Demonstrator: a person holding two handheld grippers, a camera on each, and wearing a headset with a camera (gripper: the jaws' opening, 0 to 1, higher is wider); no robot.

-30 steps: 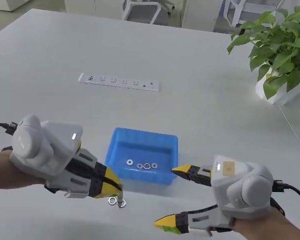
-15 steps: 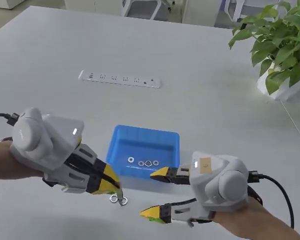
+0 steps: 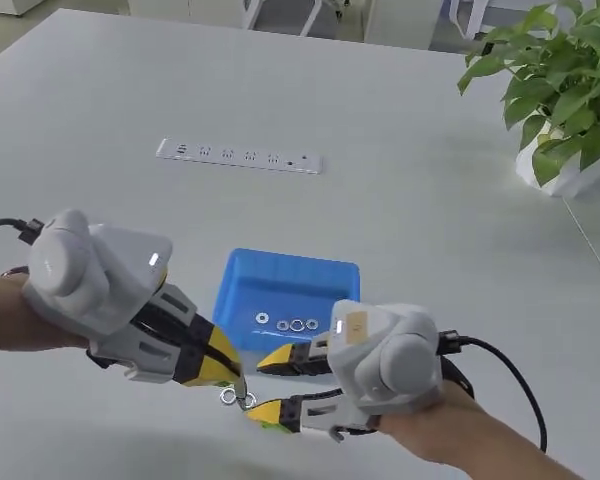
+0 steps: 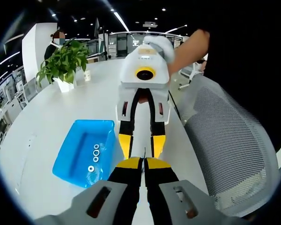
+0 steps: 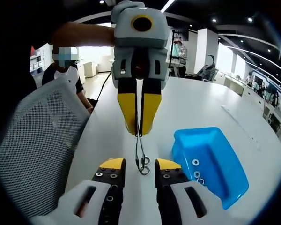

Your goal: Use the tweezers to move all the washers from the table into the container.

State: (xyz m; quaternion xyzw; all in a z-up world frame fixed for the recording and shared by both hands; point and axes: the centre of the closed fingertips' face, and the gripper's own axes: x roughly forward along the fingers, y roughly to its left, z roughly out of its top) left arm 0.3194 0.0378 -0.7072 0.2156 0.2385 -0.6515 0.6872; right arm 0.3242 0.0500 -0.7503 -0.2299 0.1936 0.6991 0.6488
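Left gripper: you are clamping the left gripper (image 3: 232,374) tight on the tweezers (image 5: 139,149) at the lower left of the head view. Its jaws are pinching flat, likely so the thin tool is not twisting.
Tweezers: you are pointing the tips down at the loose washers (image 3: 236,400), which are lying together on the bench (image 3: 410,200) just below the container's near wall. I cannot tell whether the tips are gripping one.
Right gripper: you are holding the right gripper (image 3: 267,386) with its jaws apart, one on either side of the tweezer tips, probably to squeeze the tweezers' arms.
Container: the blue container (image 3: 290,264) is sitting at centre frame just above both grippers, keeping the carry short. A short row of dropped washers (image 3: 287,324) is lying on its floor.
Change: over the last second you are bringing the right gripper in from the lower right toward the centre, so its jaws are now flanking the loose washers. The left gripper is keeping its place.
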